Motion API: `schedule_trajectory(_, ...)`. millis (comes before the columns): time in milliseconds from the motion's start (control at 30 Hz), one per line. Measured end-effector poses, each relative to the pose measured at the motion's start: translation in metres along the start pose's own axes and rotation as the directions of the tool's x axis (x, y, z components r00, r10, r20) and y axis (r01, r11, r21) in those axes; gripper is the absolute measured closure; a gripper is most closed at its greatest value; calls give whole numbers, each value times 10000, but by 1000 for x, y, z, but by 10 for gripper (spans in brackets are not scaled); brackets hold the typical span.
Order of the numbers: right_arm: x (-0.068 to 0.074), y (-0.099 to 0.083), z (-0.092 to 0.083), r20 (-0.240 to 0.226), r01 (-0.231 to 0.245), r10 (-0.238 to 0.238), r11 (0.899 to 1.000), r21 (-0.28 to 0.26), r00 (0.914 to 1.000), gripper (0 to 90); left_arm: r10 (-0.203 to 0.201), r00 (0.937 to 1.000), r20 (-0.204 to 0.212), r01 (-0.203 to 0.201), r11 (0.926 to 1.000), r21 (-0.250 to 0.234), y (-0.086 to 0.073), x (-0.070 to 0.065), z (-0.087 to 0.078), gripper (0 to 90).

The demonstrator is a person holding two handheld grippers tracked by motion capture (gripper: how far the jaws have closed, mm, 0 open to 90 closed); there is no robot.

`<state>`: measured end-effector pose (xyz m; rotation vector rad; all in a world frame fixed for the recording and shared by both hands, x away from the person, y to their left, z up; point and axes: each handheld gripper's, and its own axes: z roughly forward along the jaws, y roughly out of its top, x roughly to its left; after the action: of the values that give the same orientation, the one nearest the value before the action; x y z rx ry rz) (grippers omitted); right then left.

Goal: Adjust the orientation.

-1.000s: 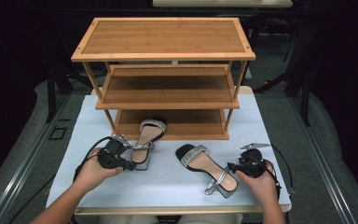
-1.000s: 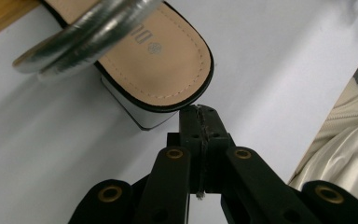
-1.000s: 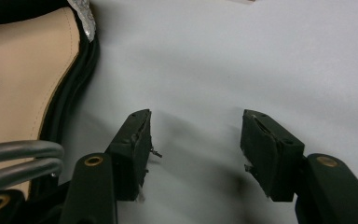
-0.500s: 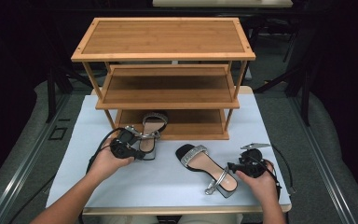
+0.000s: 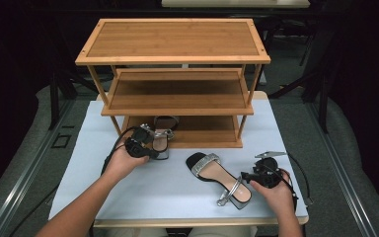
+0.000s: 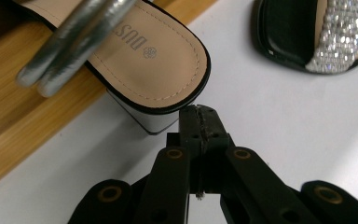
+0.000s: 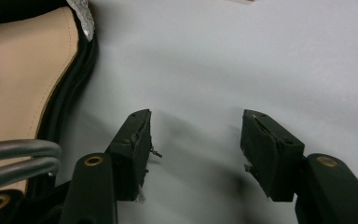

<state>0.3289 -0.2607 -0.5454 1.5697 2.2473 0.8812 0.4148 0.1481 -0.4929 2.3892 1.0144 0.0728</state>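
Observation:
A beige-soled sandal (image 5: pixel 162 134) with silver straps lies with its toe on the bamboo rack's bottom shelf (image 5: pixel 205 132) and its block heel on the white mat. My left gripper (image 5: pixel 152 153) is shut with nothing between its jaws. Its tips (image 6: pixel 199 115) rest against the back edge of that sandal's heel (image 6: pixel 144 60). A second sandal (image 5: pixel 218 176) with a rhinestone band lies on the mat at front centre. My right gripper (image 5: pixel 245 176) stands open just right of its heel. Bare mat shows between the right gripper's (image 7: pixel 196 143) jaws, and the sandal's sole (image 7: pixel 23 93) lies to their left.
The three-tier bamboo rack (image 5: pixel 172 38) stands at the back of the white mat (image 5: pixel 143 197); its top and middle shelves carry nothing. The bottom shelf's front edge (image 6: pixel 9 121) lies just past the left gripper. The table's front edge is close under both hands.
My left hand has moved away from me toward the rack. The silver-strapped sandal has slid ahead of it onto the bottom shelf. The right hand and the rhinestone sandal have stayed put.

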Motion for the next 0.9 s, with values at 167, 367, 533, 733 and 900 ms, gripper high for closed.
schedule_trajectory(167, 0, 0, 0, -44, -8, 8, 10000, 3, 10000, 428, 111, 9998, -150, -110, 9999, 15, 7, -1, 5, 900)
schedule_trajectory(367, 0, 0, 0, -46, 14, -14, 10000, -13, 10000, 428, 26, 9991, -432, -29, 10000, -70, 10, 3, 7, 900)
schedule_trajectory(533, 1, 1, 0, -32, -1, 1, 10000, 12, 10000, 428, -166, 9998, -108, 165, 9998, -147, 10, 8, 7, 900)
schedule_trajectory(733, 3, 1, -1, -77, 69, -70, 9999, -113, 9999, 426, -159, 9999, -40, 158, 9993, -340, 7, 9, 8, 900)
schedule_trajectory(900, 5, 3, -6, -192, 148, -154, 9995, -277, 9997, 441, -251, 9993, 271, 269, 9973, -680, 0, 7, 6, 841)
